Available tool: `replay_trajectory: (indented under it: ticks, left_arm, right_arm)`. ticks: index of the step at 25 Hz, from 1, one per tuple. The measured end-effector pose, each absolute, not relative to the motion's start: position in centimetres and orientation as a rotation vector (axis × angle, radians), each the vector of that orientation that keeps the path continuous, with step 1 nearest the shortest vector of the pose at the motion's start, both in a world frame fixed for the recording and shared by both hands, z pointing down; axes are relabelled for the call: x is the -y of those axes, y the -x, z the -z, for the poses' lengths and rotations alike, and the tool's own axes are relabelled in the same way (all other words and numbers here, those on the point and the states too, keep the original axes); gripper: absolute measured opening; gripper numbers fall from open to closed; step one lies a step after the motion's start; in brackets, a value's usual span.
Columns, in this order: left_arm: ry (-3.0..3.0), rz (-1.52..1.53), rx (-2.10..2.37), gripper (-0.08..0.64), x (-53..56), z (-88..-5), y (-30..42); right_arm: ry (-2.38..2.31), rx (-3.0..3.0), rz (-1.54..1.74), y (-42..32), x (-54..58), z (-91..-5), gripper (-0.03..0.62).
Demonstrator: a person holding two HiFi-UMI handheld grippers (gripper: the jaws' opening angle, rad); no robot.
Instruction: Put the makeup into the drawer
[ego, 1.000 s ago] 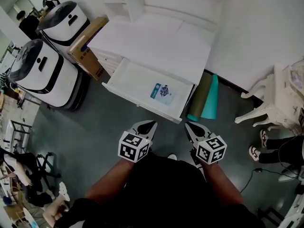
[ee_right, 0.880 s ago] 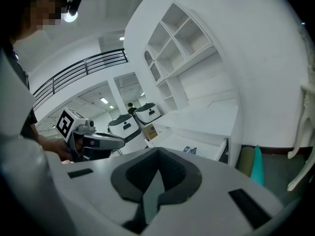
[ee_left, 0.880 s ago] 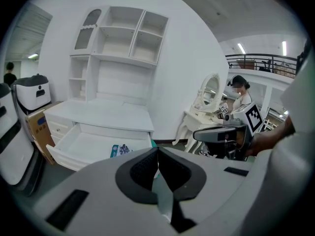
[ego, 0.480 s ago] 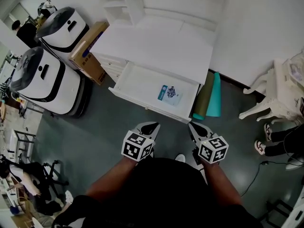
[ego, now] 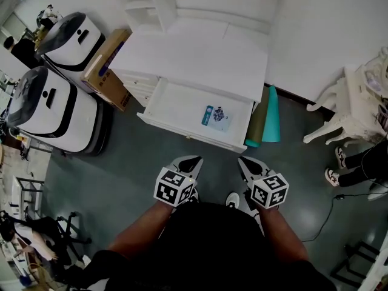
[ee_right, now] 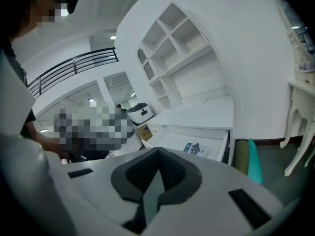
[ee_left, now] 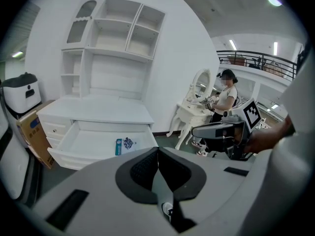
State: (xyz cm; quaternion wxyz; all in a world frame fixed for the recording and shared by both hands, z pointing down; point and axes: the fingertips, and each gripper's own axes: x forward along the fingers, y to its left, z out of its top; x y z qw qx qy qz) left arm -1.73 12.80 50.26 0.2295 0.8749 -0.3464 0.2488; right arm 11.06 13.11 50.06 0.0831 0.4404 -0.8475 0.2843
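- White drawer (ego: 182, 105) stands pulled out ahead of both tongs. The makeup packet (ego: 217, 116) lies flat on its floor, toward the end that faces the right tongs.
- Left tongs (ego: 189, 159) are closed, pad against pad, with nothing between them. The left gripper view shows the same meeting tips and no load.
- Right tongs (ego: 244, 160) match them: jaws together, nothing carried.
- Over the last second very little changes. Both pairs stay low and side by side, close to the person's body and well short of the drawer front. The scene only slides a touch as the person shifts.
- The packet keeps its spot in the drawer the whole time, and neither pair goes near it.
- My read is that the placing itself looks done, since both tongs are empty, closed and held back.
- No other makeup shows within reach of either pair.
- Rolled mats (ego: 265, 117) lean beyond the right tongs, just past the drawer's end, and they are not in play.
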Motion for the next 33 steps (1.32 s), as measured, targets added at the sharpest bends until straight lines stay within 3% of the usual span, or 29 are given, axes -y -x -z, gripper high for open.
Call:
replay_trajectory:
  ticks: [33]
  left_arm:
    - [-2.43,-0.658,0.952,0.011,-12.73,-49.54,1.34]
  right_arm:
    - [-1.278,2.533,-0.788,-10.69,-13.45,-49.47,0.025]
